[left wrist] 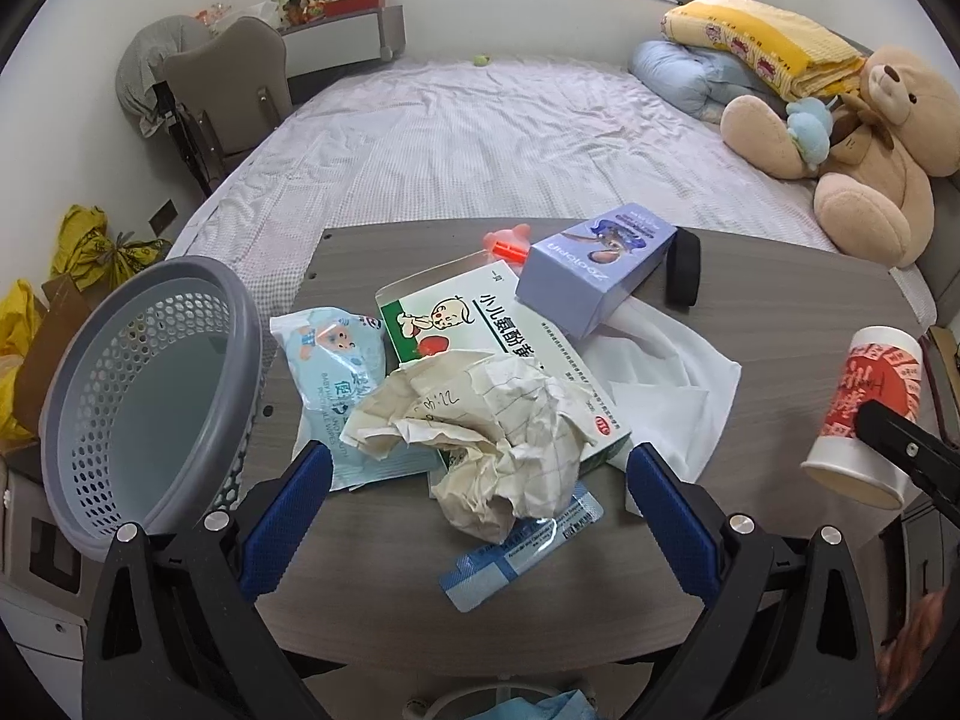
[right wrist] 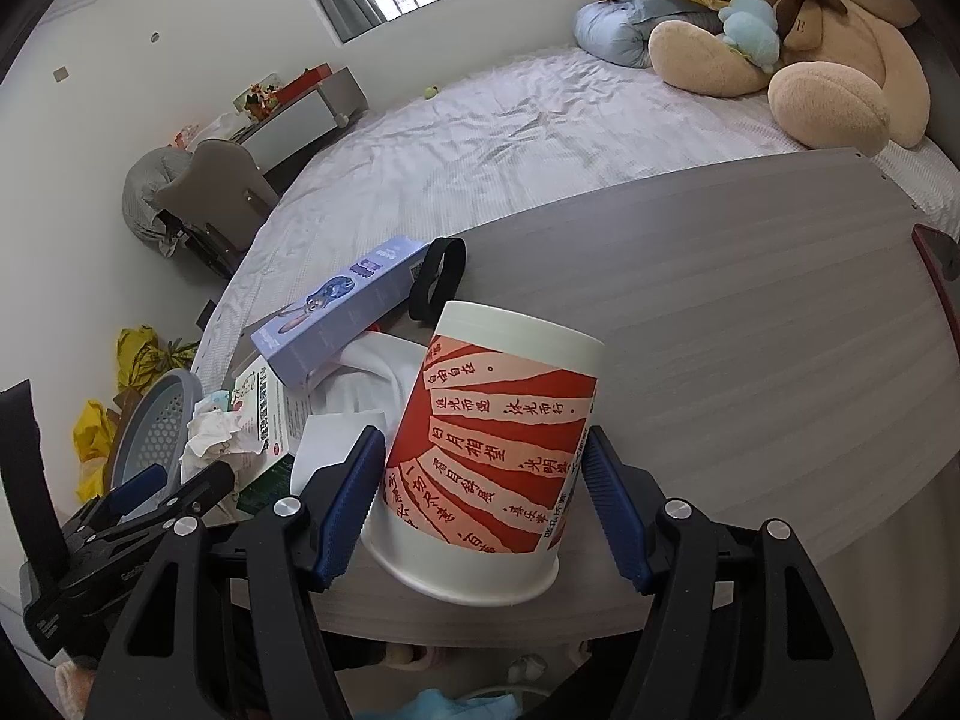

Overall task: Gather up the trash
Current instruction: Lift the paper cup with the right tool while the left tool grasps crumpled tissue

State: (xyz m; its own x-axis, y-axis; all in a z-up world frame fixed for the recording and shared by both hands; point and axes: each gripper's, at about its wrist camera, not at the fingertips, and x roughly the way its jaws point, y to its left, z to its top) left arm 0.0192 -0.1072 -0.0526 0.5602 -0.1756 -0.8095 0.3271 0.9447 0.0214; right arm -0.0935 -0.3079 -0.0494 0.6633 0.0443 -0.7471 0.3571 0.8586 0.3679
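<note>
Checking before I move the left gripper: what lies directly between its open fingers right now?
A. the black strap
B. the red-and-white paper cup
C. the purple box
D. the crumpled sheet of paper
D: in the left wrist view the left gripper is open with the crumpled sheet of paper between its blue fingers; the red-and-white paper cup sits between the fingers of the right gripper.

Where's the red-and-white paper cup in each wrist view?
Left wrist: paper cup at the far right edge, tilted, with a dark gripper finger against its lower side.
Right wrist: paper cup at centre bottom, upside down between the right gripper fingers.
Shared landmark: the purple box lying on the table.
</note>
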